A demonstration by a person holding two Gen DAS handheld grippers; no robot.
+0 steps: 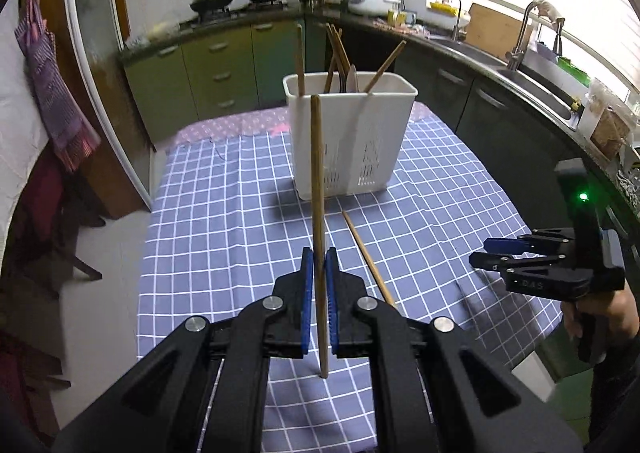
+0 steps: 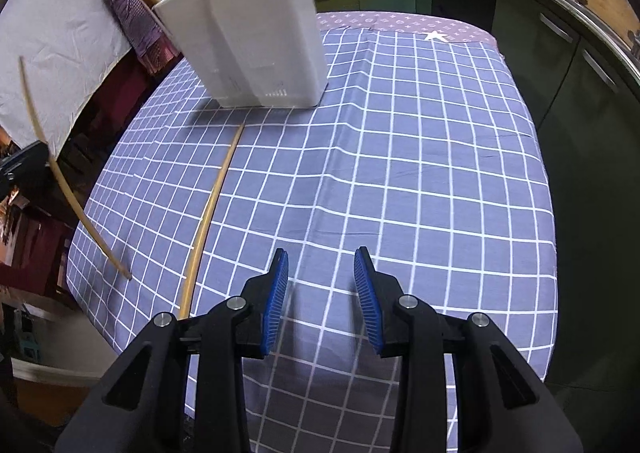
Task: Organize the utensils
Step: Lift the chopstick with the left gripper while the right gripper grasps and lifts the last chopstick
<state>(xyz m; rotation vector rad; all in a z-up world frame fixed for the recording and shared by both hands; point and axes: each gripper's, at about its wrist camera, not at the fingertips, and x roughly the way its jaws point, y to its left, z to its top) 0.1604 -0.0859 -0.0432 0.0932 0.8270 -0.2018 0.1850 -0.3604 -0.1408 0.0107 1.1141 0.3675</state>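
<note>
Right now the left gripper (image 1: 319, 277) is tipped down toward the table, and its two blue pads are pinching a held chopstick (image 1: 318, 189) in the middle. The stick stands almost straight up in the left wrist view, with its top in front of the white holder (image 1: 352, 141) and its bottom end hanging just above the cloth.

The right gripper (image 2: 321, 285) also points down at the table. Its blue pads are spread apart with nothing between them, only cloth under them. In the left wrist view it floats to the right of the holder, and a hand (image 1: 600, 317) is wrapped around its handle.

The holder is a tall white plastic box with rounded corners and rows of little slots near the bottom. It stands on the table toward the far end. Several brown wooden chopsticks (image 1: 340, 49) stick out of its top, leaning different ways.

One more loose chopstick (image 2: 212, 209) lies flat on the cloth in front of the holder, with its far tip near the holder's bottom. It is long, thin and pale wood.

The tablecloth (image 2: 420, 173) is blue-grey with thin white lines that make squares. It has soft folds in it. Behind the holder there is a purple strip of cloth with small shapes on it.

Both grippers are black with shiny round bolts, and their pads have little ridges.
</note>
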